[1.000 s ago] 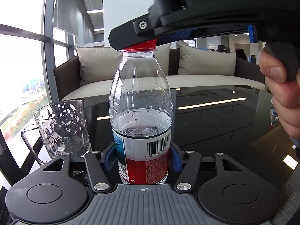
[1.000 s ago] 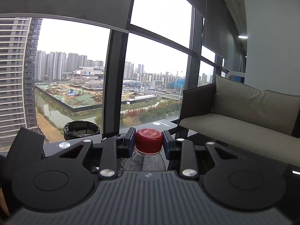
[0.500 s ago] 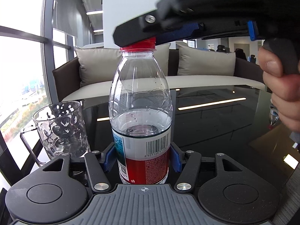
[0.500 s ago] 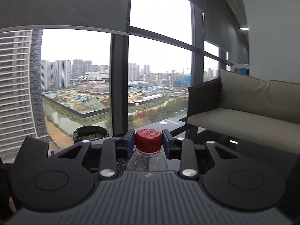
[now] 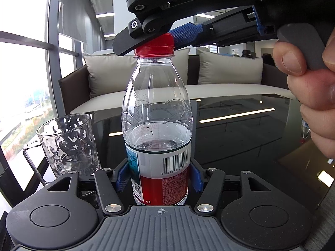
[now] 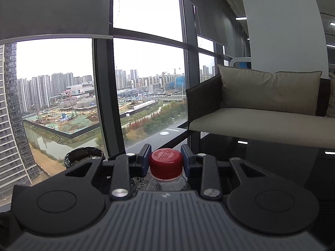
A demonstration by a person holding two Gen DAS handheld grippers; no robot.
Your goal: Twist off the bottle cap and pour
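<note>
A clear plastic water bottle (image 5: 157,113) with a red and white label stands upright on the dark glass table (image 5: 240,138), about a third full. My left gripper (image 5: 159,177) is shut on its lower body, blue pads on both sides. Its red cap (image 5: 154,46) is on the neck. My right gripper (image 6: 166,160) comes in from above and is shut on the red cap (image 6: 165,163); in the left wrist view the right gripper (image 5: 167,35) covers the cap's top. A dimpled glass mug (image 5: 69,144) stands empty just left of the bottle.
A sofa with beige cushions (image 5: 228,73) runs behind the table. Tall windows (image 6: 144,87) are on the left side. A black bin (image 6: 83,156) stands on the floor by the window. The holding hand (image 5: 309,96) is at the right.
My right gripper has turned on the cap: its view has swung round to the right and its body has rotated over the bottle. The bottle and left gripper have stayed in place.
</note>
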